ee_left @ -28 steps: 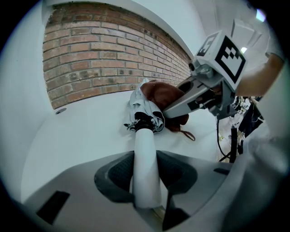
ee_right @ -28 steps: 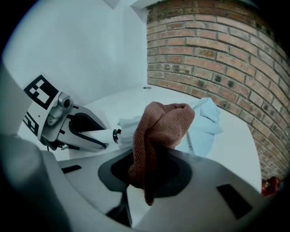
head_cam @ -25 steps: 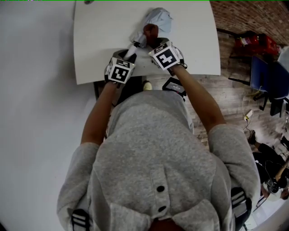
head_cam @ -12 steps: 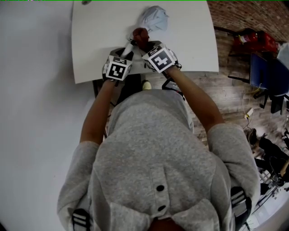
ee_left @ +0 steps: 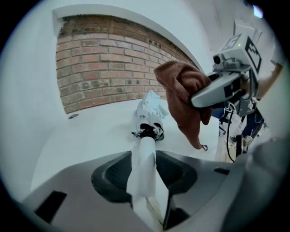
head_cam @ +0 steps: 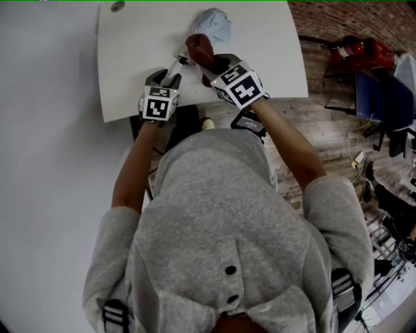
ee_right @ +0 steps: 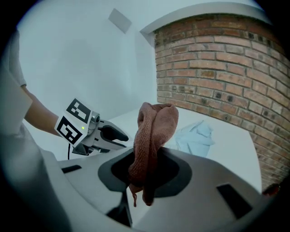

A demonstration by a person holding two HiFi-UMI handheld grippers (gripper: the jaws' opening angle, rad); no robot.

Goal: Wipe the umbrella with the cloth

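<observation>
A folded pale-blue umbrella (head_cam: 210, 23) lies on the white table (head_cam: 130, 52), its canopy far from me and its white handle (ee_left: 144, 163) pointing at me. My left gripper (ee_left: 145, 176) is shut on that handle. The umbrella canopy (ee_left: 149, 111) shows beyond a dark collar in the left gripper view. My right gripper (ee_right: 145, 174) is shut on a brown cloth (ee_right: 152, 136), which stands bunched above the jaws. In the head view the cloth (head_cam: 200, 51) hangs over the umbrella's shaft, just right of the left gripper (head_cam: 170, 68). The right gripper (head_cam: 211, 65) sits close beside it.
A brick wall (ee_right: 217, 68) rises behind the table. A small round hole (head_cam: 116, 6) marks the table's far left corner. To the right of the table stand a blue chair (head_cam: 377, 104) and red gear (head_cam: 351, 49) on a wooden floor.
Both grippers have shifted left and farther onto the table. The cloth has moved along the umbrella toward the canopy, and the umbrella has swung slightly left with the left gripper.
</observation>
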